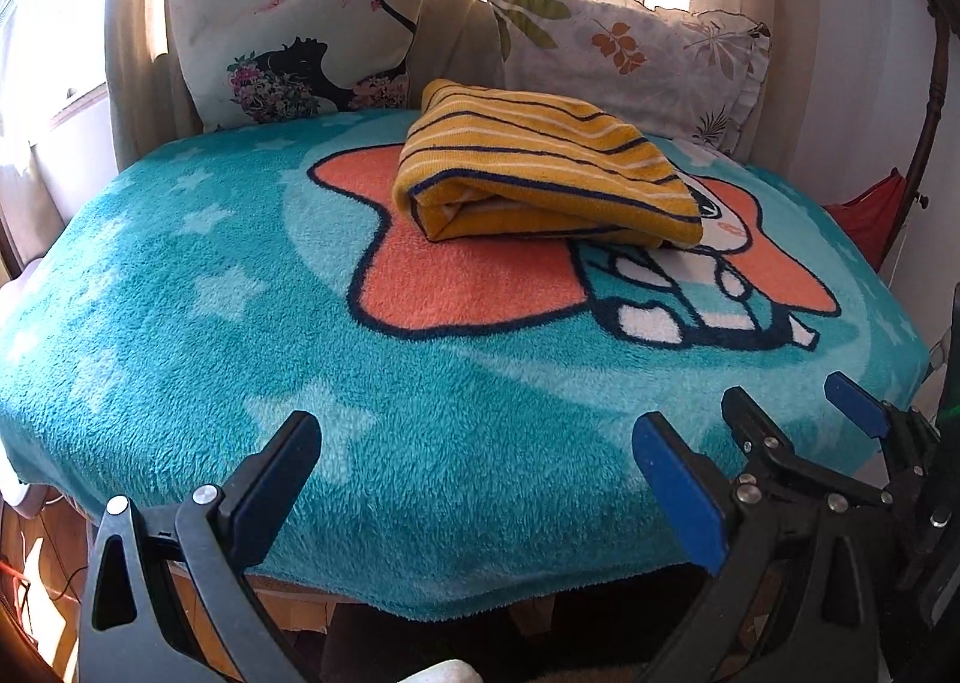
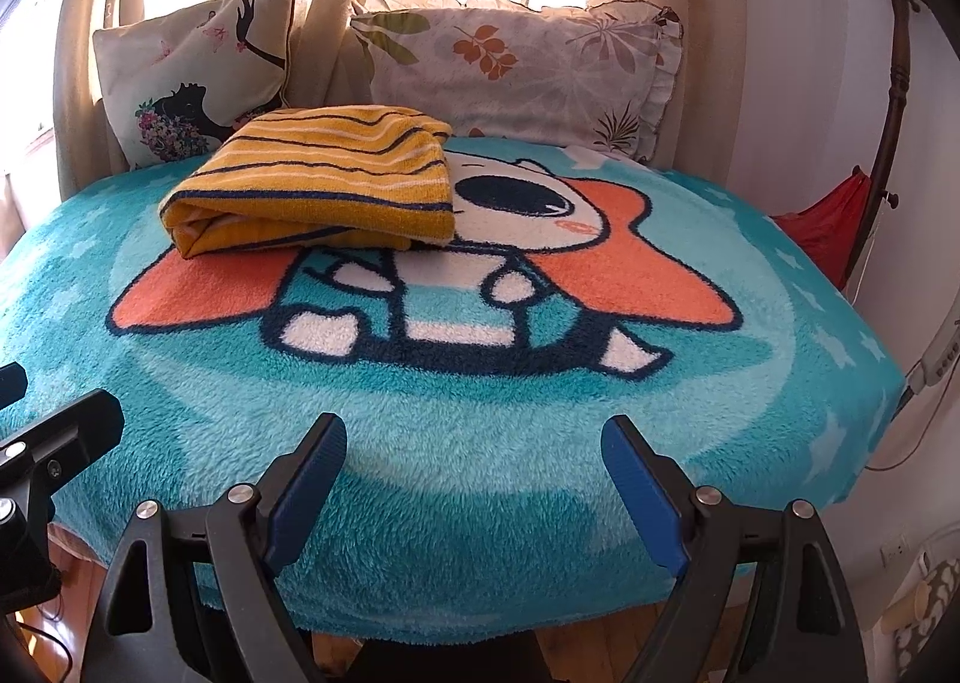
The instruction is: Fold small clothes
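Note:
A yellow garment with dark and white stripes (image 1: 540, 167) lies folded in a thick bundle at the far middle of the teal cartoon blanket (image 1: 240, 323). It also shows in the right wrist view (image 2: 318, 185), far left of centre. My left gripper (image 1: 474, 437) is open and empty over the blanket's near edge. My right gripper (image 2: 474, 443) is open and empty at the near edge too, and it shows at the right of the left wrist view (image 1: 786, 395). Both are well short of the garment.
Two pillows lean at the back: one with a silhouette print (image 1: 300, 29) and one with leaves (image 1: 636, 59). Curtains hang behind them. A dark coat stand (image 2: 894, 83) and red cloth (image 2: 828, 227) are at the right. Wooden floor shows below the blanket's edge.

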